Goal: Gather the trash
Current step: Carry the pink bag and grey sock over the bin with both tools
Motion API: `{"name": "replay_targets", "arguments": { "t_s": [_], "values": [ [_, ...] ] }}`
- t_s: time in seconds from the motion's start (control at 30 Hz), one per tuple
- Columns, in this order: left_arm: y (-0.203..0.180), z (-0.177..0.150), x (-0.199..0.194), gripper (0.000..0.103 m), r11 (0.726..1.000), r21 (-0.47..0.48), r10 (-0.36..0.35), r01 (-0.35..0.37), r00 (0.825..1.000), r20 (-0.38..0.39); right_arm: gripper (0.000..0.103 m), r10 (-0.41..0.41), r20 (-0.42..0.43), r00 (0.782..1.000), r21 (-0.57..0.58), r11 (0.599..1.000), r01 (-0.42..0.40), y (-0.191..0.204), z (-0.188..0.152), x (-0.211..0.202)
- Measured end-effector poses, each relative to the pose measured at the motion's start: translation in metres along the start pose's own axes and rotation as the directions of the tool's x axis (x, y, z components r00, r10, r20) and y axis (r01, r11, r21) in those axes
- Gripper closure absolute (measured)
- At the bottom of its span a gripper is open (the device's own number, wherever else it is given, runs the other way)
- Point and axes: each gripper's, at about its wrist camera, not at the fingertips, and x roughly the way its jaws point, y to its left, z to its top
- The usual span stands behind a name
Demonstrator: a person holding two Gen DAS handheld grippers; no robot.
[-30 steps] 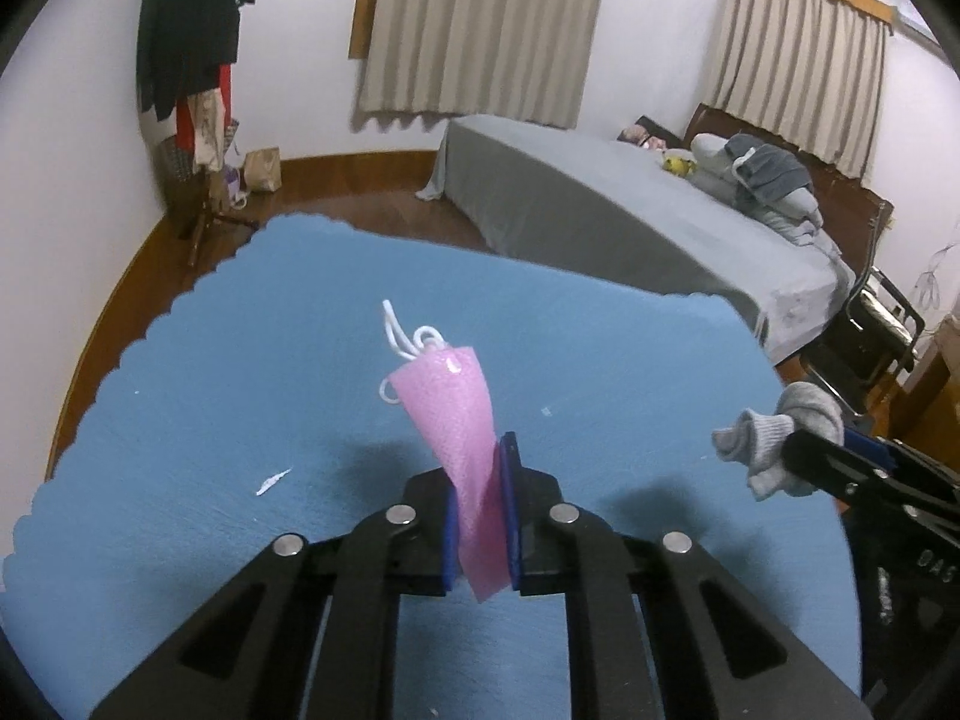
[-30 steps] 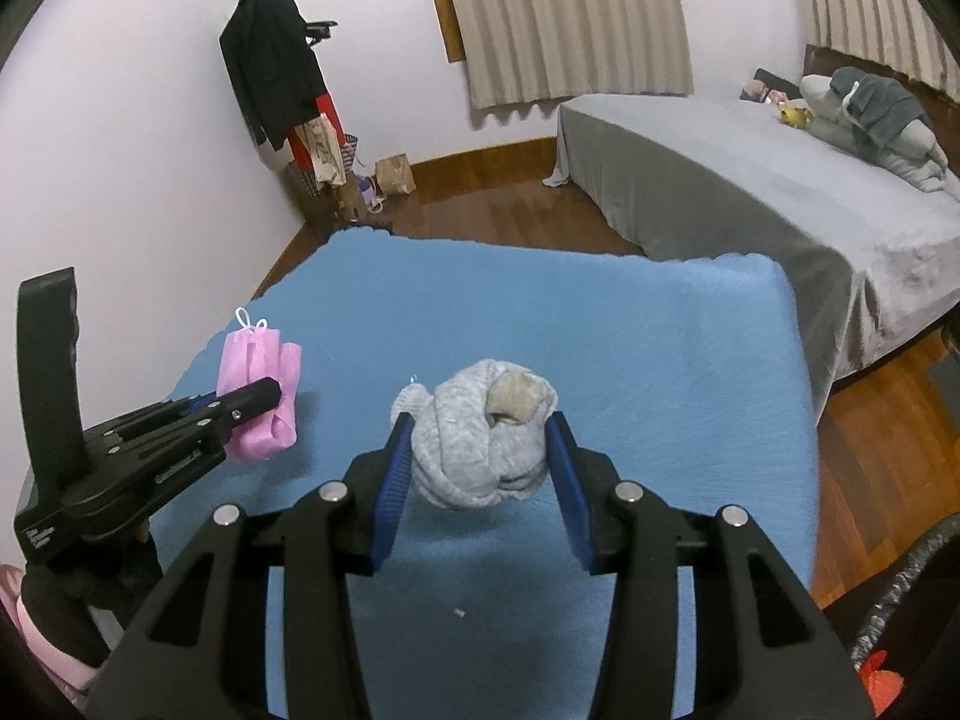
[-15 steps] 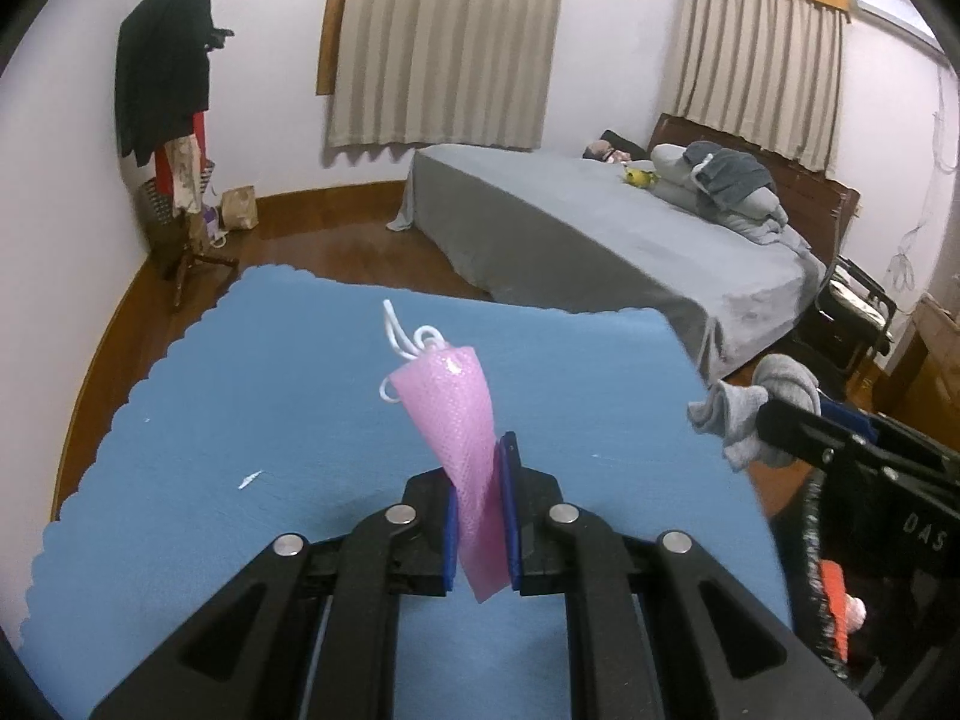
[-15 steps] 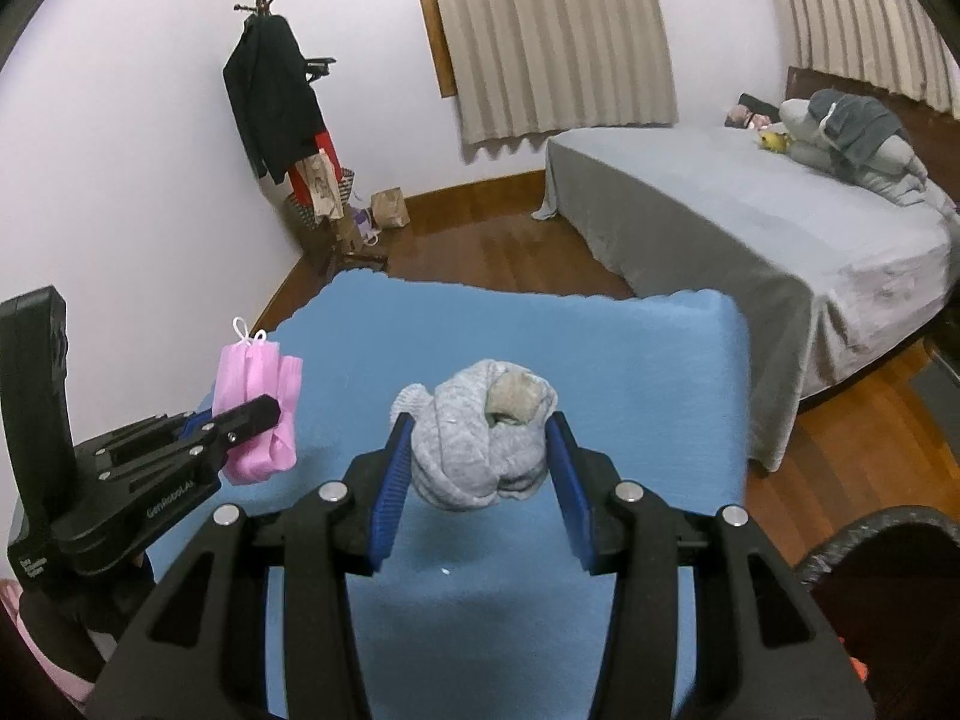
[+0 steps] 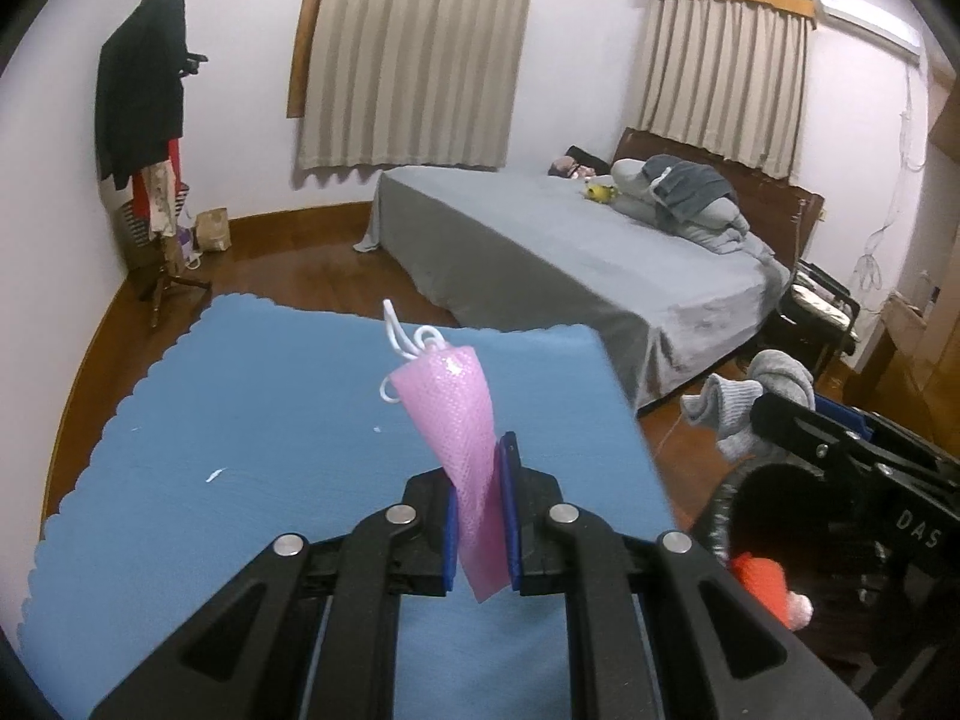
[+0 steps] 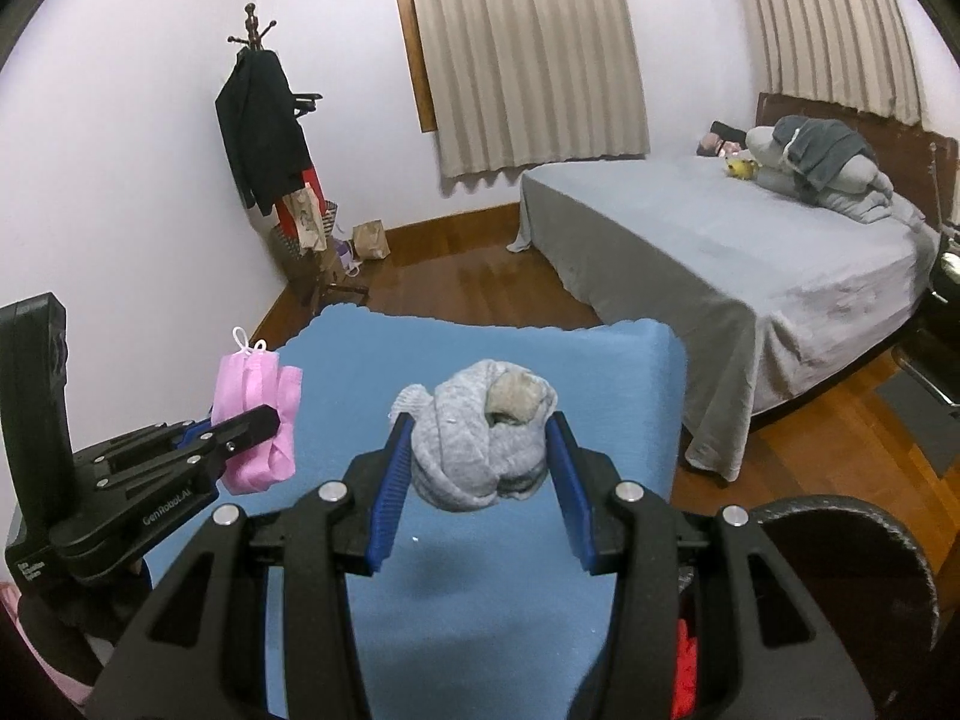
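Pink mesh first: the pink mask (image 5: 462, 438), folded long and narrow, stands nearly upright between my left jaws, clamped hard at its lower end with the white ear loops curling off the top. My left gripper (image 5: 480, 531) holds it up in the air over the blue cloth (image 5: 240, 420) on the counter. On my other side the grey sock ball (image 6: 480, 438), soft ribbed knit rolled into a lump with a tan patch showing at the top, sits squeezed between the blue pads of my right gripper (image 6: 480, 480), jaws partway apart and pressing on both its flanks. Now the one that matters: the black bin (image 6: 870, 546) shows its dark rim low and to the right of both grippers, just past the counter's right edge, something red inside. I'd judge my right hand the nearer, so the sock likely drops first, the mask crossing over after.
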Motion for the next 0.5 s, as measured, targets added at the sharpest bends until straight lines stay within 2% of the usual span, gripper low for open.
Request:
{"name": "replay_targets", "arguments": {
  "t_s": [0.5],
  "values": [
    [-0.045, -0.003, -0.040, 0.091, 0.997, 0.044, -0.072, 0.071, 0.997, 0.025, 0.060, -0.053, 0.062, 0.997, 0.022, 0.998, 0.052, -0.022, -0.006, -0.070]
  ]
}}
